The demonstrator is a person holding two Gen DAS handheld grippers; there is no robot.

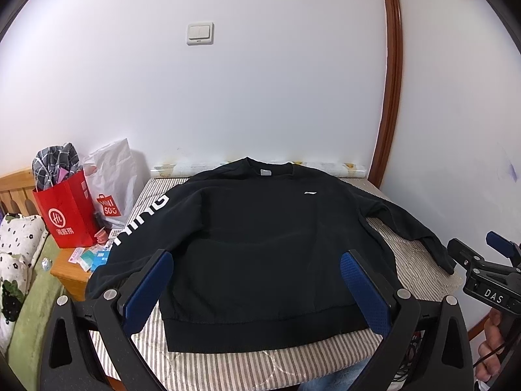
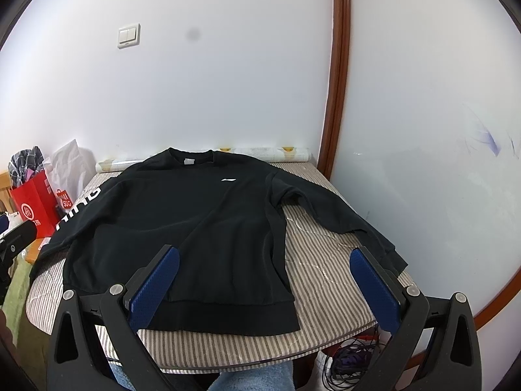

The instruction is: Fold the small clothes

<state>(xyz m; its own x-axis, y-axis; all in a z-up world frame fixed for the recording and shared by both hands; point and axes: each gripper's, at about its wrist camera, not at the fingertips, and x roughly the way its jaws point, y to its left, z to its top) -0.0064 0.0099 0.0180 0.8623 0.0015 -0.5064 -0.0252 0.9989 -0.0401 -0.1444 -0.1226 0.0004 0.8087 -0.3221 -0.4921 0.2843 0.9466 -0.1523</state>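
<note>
A black long-sleeved cotton sweatshirt (image 1: 260, 228) with a small white chest logo lies face up and spread flat on a table covered with a brown-and-white striped cloth (image 2: 319, 260), collar toward the far wall, hem toward the tongs. The left gripper (image 1: 255, 272) hovers above the lower body of the sweatshirt with its blue-padded jaws spread wide, holding nothing; the hem lies just below and between them. The right gripper (image 2: 263, 268) is likewise wide apart and empty, its left pad over the sweatshirt's lower right side, its right pad near the cuff of the plain sleeve (image 2: 342, 215), which lies angled across the striped cloth. The other sleeve, printed with white letters (image 1: 140, 221), drapes off the table edge left of the left gripper. Farther left of that stands a red paper bag (image 1: 66, 215) beside a white plastic bag (image 1: 112, 182)
</note>
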